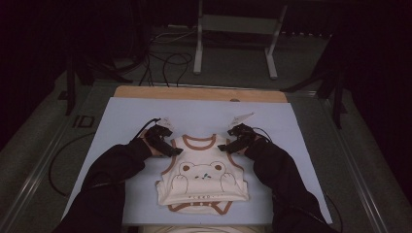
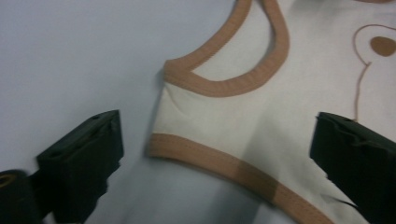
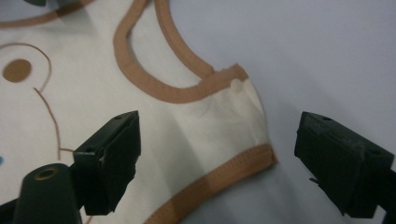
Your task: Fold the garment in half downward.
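A cream sleeveless baby bodysuit [image 1: 201, 182] with brown trim and a bear print lies flat on the pale blue mat [image 1: 121, 126], neckline away from me. My left gripper [image 1: 171, 149] hovers open over its left shoulder strap [image 2: 205, 116], one jaw over the mat, the other over the cloth. Open as well, my right gripper [image 1: 224, 147] straddles the right shoulder strap [image 3: 224, 112], which carries a small snap. Neither holds anything.
The mat covers a wooden tabletop [image 1: 199, 93] whose far edge shows. Beyond it stand a white metal frame [image 1: 233, 43] and loose cables [image 1: 165, 63] on the floor. Dark sleeves [image 1: 111, 179] come in from the bottom on both sides of the garment.
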The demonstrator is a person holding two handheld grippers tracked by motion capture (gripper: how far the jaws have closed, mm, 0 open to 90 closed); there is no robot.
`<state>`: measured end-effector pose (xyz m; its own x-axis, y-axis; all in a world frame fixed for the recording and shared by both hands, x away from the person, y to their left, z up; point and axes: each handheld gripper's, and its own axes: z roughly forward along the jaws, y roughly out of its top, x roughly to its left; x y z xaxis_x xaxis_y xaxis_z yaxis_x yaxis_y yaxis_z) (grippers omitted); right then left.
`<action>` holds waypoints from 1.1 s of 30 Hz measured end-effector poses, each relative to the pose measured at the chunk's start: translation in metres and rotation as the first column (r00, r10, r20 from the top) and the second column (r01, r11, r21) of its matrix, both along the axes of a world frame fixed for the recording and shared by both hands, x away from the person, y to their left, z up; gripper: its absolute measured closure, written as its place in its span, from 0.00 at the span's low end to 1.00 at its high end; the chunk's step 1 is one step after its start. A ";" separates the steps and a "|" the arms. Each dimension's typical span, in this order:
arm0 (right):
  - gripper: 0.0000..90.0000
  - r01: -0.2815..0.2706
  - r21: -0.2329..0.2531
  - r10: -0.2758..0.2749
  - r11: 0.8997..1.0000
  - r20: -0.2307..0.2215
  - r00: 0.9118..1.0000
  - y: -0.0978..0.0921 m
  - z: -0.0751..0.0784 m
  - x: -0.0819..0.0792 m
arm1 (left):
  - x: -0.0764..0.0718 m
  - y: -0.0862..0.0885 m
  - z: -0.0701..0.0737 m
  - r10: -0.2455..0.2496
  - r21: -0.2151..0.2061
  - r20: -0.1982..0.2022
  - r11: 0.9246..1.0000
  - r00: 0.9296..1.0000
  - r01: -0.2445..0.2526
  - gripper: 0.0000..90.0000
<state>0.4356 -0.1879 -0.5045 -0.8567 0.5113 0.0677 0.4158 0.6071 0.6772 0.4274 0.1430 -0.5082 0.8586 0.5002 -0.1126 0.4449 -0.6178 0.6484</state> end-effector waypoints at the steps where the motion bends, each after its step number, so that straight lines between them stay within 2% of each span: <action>1: 0.17 -0.001 -0.006 0.001 1.000 -0.004 1.000 0.000 -0.001 0.001 | 0.001 0.000 -0.001 0.004 0.000 0.000 1.000 1.000 -0.004 0.06; 3: 0.20 0.001 -0.007 -0.001 1.000 -0.001 1.000 -0.001 -0.002 0.004 | 0.003 0.000 -0.004 0.008 0.021 0.005 1.000 1.000 -0.008 0.10; 5: 0.23 0.005 -0.004 -0.005 1.000 -0.005 1.000 -0.001 -0.004 0.006 | 0.004 0.001 -0.005 0.014 0.015 0.008 1.000 1.000 -0.014 0.16; 9: 0.28 0.013 -0.016 -0.014 1.000 -0.012 1.000 0.001 -0.008 0.011 | 0.006 0.000 -0.008 0.024 0.028 0.019 0.999 1.000 -0.025 0.23; 12: 0.32 0.010 -0.033 -0.010 0.999 -0.001 1.000 0.001 -0.010 0.012 | 0.006 -0.001 -0.009 0.027 0.031 0.018 0.999 0.999 -0.028 0.28; 13: 0.33 0.016 -0.034 -0.016 0.999 -0.007 1.000 0.002 -0.011 0.013 | 0.005 -0.001 -0.010 0.025 0.041 0.033 0.999 0.999 -0.026 0.28; 16: 0.40 0.018 -0.057 -0.018 0.998 -0.002 1.000 0.003 -0.014 0.014 | 0.006 0.000 -0.010 0.032 0.035 0.035 0.999 0.999 -0.033 0.35; 19: 0.45 0.017 -0.070 -0.017 0.997 0.007 1.000 0.003 -0.013 0.014 | 0.004 -0.002 -0.011 0.033 0.049 0.073 0.998 0.997 -0.036 0.38; 22: 0.51 0.006 -0.076 -0.005 0.997 0.016 1.000 0.003 -0.013 0.013 | 0.003 -0.004 -0.012 0.036 0.046 0.076 0.998 0.996 -0.039 0.42; 28: 0.66 -0.013 -0.079 0.015 0.997 0.017 1.000 0.004 -0.011 0.009 | 0.003 -0.008 -0.009 0.015 0.056 0.060 0.998 0.998 -0.018 0.57; 29: 0.69 -0.007 -0.076 0.007 0.997 -0.002 1.000 0.005 -0.010 0.008 | 0.003 -0.009 -0.009 0.018 0.057 0.055 0.998 0.998 -0.021 0.59; 30: 0.72 -0.018 -0.089 0.020 0.996 0.018 1.000 0.005 -0.010 0.009 | 0.003 -0.009 -0.008 0.009 0.056 0.051 0.998 0.999 -0.012 0.62; 33: 0.82 -0.032 -0.098 0.033 0.995 0.006 0.999 0.007 -0.009 0.007 | 0.003 -0.010 -0.007 0.006 0.062 0.036 0.998 0.999 -0.008 0.71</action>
